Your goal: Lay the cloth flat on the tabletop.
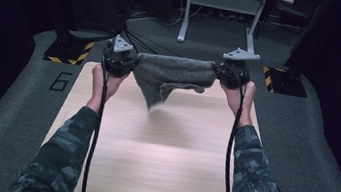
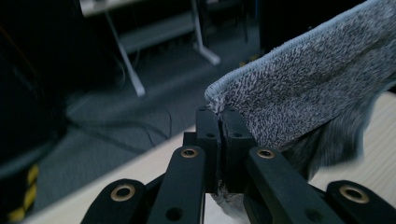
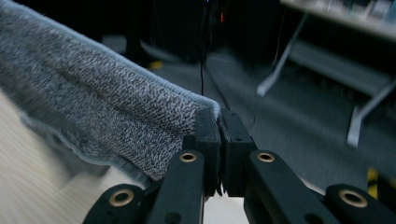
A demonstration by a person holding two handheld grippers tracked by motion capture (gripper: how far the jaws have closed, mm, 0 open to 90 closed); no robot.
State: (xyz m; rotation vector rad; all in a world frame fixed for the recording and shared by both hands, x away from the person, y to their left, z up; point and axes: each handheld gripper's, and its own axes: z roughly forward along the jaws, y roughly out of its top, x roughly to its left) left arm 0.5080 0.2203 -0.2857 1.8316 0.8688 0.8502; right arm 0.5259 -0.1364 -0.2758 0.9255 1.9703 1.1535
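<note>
1. On the left of the high view, the person's left hand (image 1: 105, 78) holds the left gripper (image 1: 119, 61) above the far edge of the wooden table (image 1: 150, 154). In the left gripper view its jaws are pressed together on a corner of the grey towel (image 2: 303, 93); the hemmed edge runs up and away from the pinch.

2. In the middle, the grey towel (image 1: 174, 74) hangs in the air, stretched between the two grippers. Its top edge is drawn nearly straight. Below that the cloth sags in loose, uneven folds to a point that dangles above the tabletop; whether the tip brushes the wood I cannot tell, since the lower part is blurred.

3. On the right, the right hand (image 1: 240, 96) holds the right gripper (image 1: 232, 74) at about the same height as the left one. In the right gripper view its jaws are shut tight on the other top corner of the towel (image 3: 93, 116), cloth caught between the black pads.

4. How far along, as I judge it: the picking up and the gripping of two corners are done, and the towel is spread along one edge. The lower part still hangs bunched, so it is not yet flat. Left to do seems to be laying it down smooth on the table and then folding it.
</note>
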